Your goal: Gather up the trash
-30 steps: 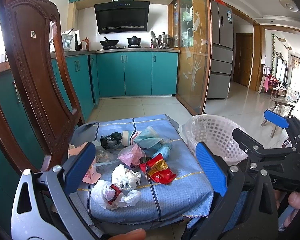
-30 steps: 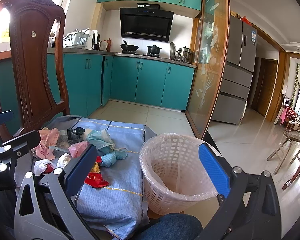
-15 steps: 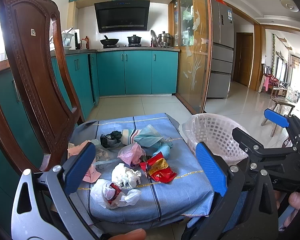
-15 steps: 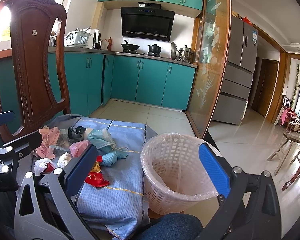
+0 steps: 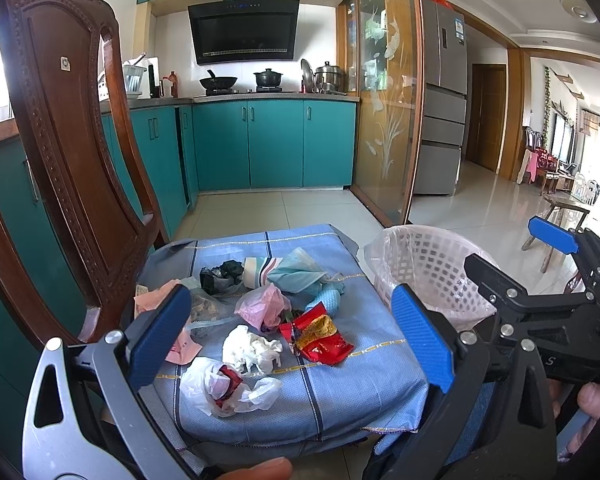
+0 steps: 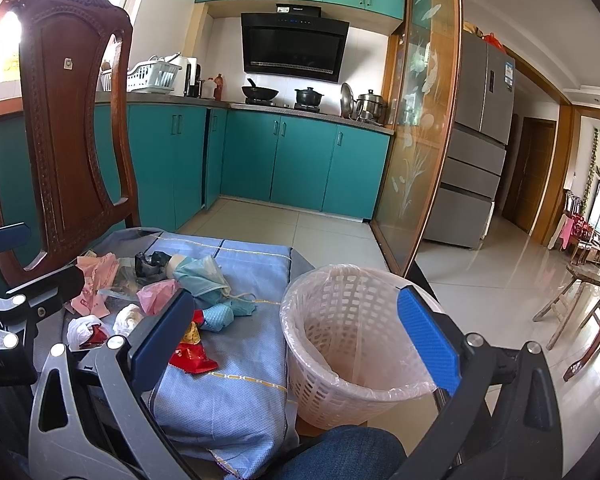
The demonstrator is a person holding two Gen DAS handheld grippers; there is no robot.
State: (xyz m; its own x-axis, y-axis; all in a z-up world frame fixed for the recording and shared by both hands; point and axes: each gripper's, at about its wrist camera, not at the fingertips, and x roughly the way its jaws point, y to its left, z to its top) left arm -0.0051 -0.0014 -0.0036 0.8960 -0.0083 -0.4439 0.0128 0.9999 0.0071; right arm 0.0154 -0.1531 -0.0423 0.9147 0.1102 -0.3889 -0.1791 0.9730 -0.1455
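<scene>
Several pieces of trash lie on a blue cloth (image 5: 340, 380) spread over a chair seat: a red snack wrapper (image 5: 320, 338), crumpled white tissue (image 5: 252, 350), a white plastic bag (image 5: 224, 388), a pink bag (image 5: 262, 306), pink paper (image 6: 96, 288), a black wad (image 5: 220, 274) and a teal face mask (image 5: 296, 274). A white lattice bin (image 6: 352, 340) with a clear liner stands right of the cloth. My left gripper (image 5: 290, 340) hangs open above the near trash. Open and empty too, my right gripper (image 6: 296, 334) hovers over the bin's near rim.
A carved wooden chair back (image 5: 72, 152) rises at the left. Teal kitchen cabinets (image 5: 272, 144), a glass partition (image 5: 384, 112) and a fridge (image 5: 444, 96) stand behind. Open tiled floor (image 6: 480, 272) stretches to the right. A person's knee in jeans (image 6: 352, 452) is at the bottom.
Both views shift only slightly. The trash and bin lie as before, and both grippers stay open.
</scene>
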